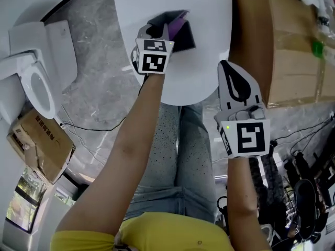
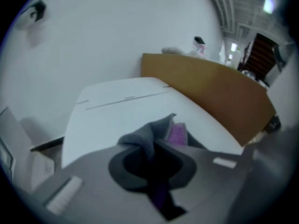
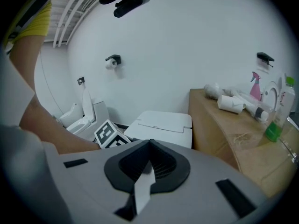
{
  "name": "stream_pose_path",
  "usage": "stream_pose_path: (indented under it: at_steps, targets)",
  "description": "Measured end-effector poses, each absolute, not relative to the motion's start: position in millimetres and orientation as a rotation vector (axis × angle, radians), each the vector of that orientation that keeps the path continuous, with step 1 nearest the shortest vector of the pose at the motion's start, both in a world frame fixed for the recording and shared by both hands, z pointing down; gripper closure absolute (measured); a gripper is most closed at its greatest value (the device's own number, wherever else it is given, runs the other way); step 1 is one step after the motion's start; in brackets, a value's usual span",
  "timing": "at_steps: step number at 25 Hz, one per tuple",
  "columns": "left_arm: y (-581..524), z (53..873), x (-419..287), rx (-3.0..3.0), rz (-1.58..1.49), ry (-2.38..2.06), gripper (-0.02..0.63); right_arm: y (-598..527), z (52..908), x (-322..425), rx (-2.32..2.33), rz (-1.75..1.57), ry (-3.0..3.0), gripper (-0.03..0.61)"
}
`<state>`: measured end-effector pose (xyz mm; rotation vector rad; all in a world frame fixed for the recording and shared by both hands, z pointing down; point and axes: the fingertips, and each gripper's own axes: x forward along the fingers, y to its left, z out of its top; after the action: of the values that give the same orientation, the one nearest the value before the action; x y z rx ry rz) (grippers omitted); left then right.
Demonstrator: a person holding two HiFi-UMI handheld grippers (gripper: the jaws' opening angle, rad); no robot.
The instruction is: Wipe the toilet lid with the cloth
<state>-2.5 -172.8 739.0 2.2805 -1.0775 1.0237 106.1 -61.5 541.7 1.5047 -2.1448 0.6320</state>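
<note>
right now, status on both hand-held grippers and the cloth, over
Left hand-held gripper shut on grey-and-purple cloth, cloth on white toilet lid. Right hand-held gripper shut, empty, beside lid. Nothing else on lid.

white wall (image 3: 187, 41), grey marbled floor (image 1: 99, 82), brown counter (image 1: 293, 61).

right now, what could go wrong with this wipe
The cloth is bunched in the left gripper, so it may slip out or wipe only a narrow strip of the toilet lid. The right gripper, shut and empty, hangs near the lid's edge and could knock it.
</note>
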Motion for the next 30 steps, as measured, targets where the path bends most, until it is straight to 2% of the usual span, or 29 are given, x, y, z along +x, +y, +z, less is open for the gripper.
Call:
stream_pose_path:
  at_steps: [6, 10, 14, 23, 26, 30]
  targets:
    - [-108, 739, 125, 2.491, 1.078, -0.651, 0.604, -49, 539, 118, 1.539, 0.639, -2.108, 0.563]
    - [-58, 740, 144, 2.541, 1.094, -0.488, 0.598, -44, 537, 116, 1.521, 0.636, -2.12, 0.563]
    - [-35, 743, 96, 2.474, 1.062, -0.516, 0.597, -41, 536, 105, 1.487, 0.628, -2.151, 0.563]
    - [-53, 747, -129, 2.105, 1.06, -1.141, 0.594, -26, 531, 80, 1.418, 0.601, -2.212, 0.563]
    - [-53, 746, -140, 2.048, 1.063, -1.247, 0.597, -17, 531, 81, 1.412, 0.597, -2.208, 0.563]
    - [-50, 746, -81, 2.111, 1.041, -1.202, 0.603, -1, 533, 90, 1.418, 0.602, -2.187, 0.563]
